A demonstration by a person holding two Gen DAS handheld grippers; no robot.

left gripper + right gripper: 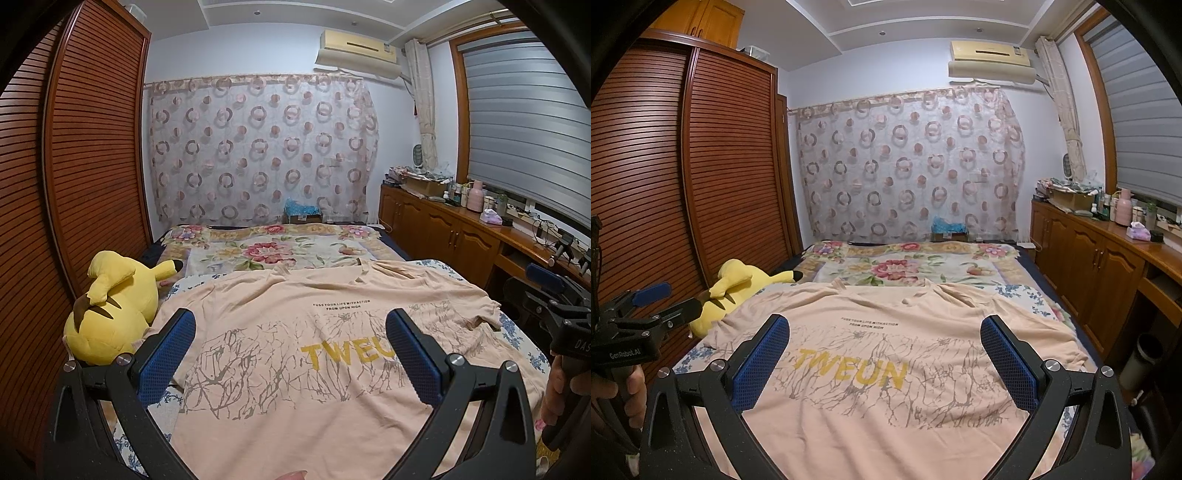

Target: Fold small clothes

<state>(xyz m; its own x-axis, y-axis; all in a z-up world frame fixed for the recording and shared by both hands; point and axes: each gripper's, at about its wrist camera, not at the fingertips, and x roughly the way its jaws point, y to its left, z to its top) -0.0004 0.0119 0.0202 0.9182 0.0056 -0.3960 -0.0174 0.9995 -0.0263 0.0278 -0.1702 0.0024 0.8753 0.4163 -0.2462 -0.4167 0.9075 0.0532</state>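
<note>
Item: peach-pink cotton T-shirt (pixel 871 398) with yellow lettering and grey branch print, spread face up across foot of bed (pixel 1039 301), collar toward far end, hem toward cameras; no fold visible in body; right sleeve rumpled at bed edge, some wrinkling near collar

Left gripper (pixel 291 354), black frame with blue textured pads: fingers wide apart, nothing between them, held above lower left part of shirt; no contact with cloth seen

Right gripper (pixel 884 360), same make: fingers wide apart, empty, held above lower right part of shirt; no contact with cloth seen

Surroundings: yellow plush toy (pixel 114 314) lying at left edge of bed, just beside left sleeve, possibly touching; floral blanket (pixel 905 267) beyond collar; slatted brown wardrobe (pixel 88 147) to left; wooden cabinet run (pixel 1089 254) to right

Progress, as judged: garment laid out flat, folding proper not begun; still to do: sleeves smoothed and turned in, sides folded, body doubled hem to collar
</note>
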